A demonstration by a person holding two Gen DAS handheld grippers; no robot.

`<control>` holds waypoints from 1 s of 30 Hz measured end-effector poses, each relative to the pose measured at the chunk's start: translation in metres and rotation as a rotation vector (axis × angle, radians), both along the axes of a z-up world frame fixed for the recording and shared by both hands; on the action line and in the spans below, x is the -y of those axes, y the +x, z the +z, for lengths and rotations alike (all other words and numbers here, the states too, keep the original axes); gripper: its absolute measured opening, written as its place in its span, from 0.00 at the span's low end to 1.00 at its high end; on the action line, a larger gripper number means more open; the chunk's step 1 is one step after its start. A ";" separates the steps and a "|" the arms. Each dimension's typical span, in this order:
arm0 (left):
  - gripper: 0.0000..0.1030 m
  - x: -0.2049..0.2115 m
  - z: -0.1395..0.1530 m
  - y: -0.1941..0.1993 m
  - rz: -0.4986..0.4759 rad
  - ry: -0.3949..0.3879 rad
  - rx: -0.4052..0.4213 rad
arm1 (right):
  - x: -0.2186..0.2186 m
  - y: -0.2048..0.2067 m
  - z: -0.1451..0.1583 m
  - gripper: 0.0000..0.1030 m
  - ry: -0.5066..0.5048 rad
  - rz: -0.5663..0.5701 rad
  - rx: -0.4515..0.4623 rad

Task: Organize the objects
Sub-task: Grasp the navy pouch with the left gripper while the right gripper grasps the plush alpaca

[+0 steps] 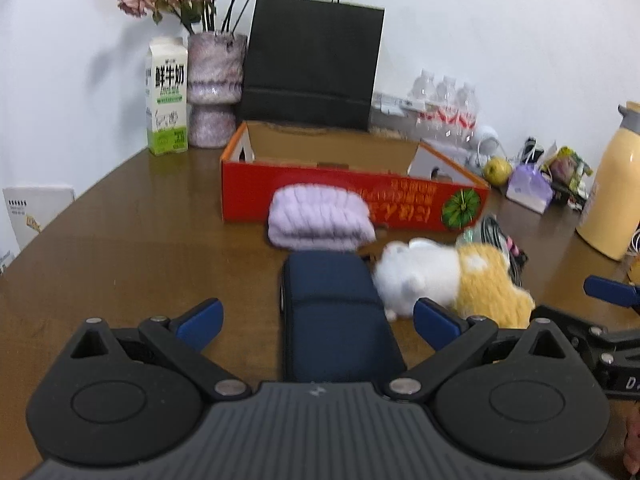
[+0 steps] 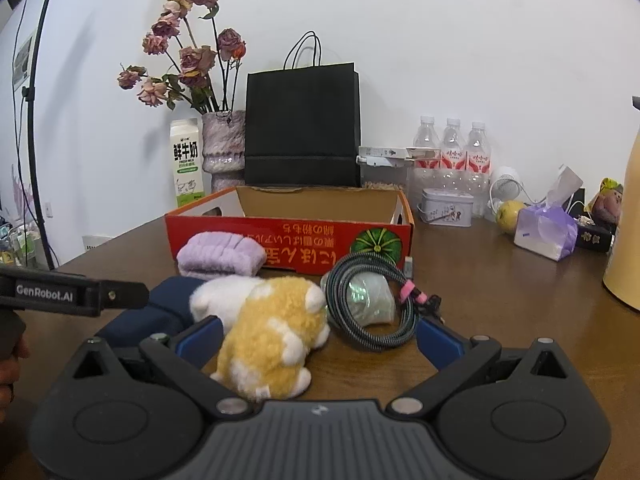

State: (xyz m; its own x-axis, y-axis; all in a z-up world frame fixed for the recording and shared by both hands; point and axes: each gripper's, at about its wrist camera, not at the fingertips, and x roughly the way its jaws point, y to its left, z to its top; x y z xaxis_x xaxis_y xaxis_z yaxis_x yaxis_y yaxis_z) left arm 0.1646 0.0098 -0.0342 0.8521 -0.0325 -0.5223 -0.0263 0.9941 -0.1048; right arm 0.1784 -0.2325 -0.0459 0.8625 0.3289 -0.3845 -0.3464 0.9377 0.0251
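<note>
Left gripper (image 1: 318,322): jaws spread wide, navy pouch (image 1: 336,312) lying between them, ungripped. Beyond it, folded lilac towel (image 1: 320,220), then red cardboard box (image 1: 352,196). Right gripper (image 2: 318,338): jaws spread, yellow-and-white plush toy (image 2: 268,344) between them; coiled braided cable (image 2: 372,304) just ahead, right.

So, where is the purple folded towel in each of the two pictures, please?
Left wrist view: the purple folded towel lies at centre, against the red box, just beyond the navy pouch.
Right wrist view: the towel lies left of centre, before the box's left end.
Shared landmark: the black paper bag behind the box.
</note>
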 end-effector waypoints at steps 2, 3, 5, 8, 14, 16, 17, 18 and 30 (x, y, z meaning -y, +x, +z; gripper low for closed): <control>1.00 0.001 -0.004 -0.003 -0.005 0.002 -0.035 | 0.000 -0.002 -0.002 1.00 -0.001 0.001 -0.008; 1.00 0.002 -0.006 -0.004 -0.010 0.002 -0.050 | 0.000 -0.003 -0.003 1.00 -0.002 0.002 -0.011; 1.00 0.005 -0.010 -0.005 -0.013 0.008 -0.073 | 0.002 -0.004 -0.003 1.00 0.007 0.001 -0.010; 1.00 0.009 -0.013 0.002 -0.006 0.005 -0.104 | 0.004 -0.002 -0.003 1.00 0.016 -0.011 -0.018; 1.00 0.020 -0.016 0.033 0.019 0.031 -0.131 | 0.005 0.000 -0.004 1.00 0.014 -0.038 -0.031; 1.00 0.022 -0.020 0.044 0.034 0.049 -0.143 | 0.004 0.002 -0.005 1.00 0.012 -0.043 -0.042; 1.00 0.022 -0.023 0.048 0.047 0.056 -0.152 | 0.005 0.003 -0.006 1.00 0.011 -0.047 -0.046; 1.00 0.021 -0.026 0.052 0.058 0.055 -0.161 | 0.005 0.003 -0.006 1.00 0.011 -0.051 -0.048; 0.64 0.003 -0.024 0.038 0.066 0.037 -0.079 | -0.012 0.010 -0.008 1.00 -0.021 -0.047 -0.073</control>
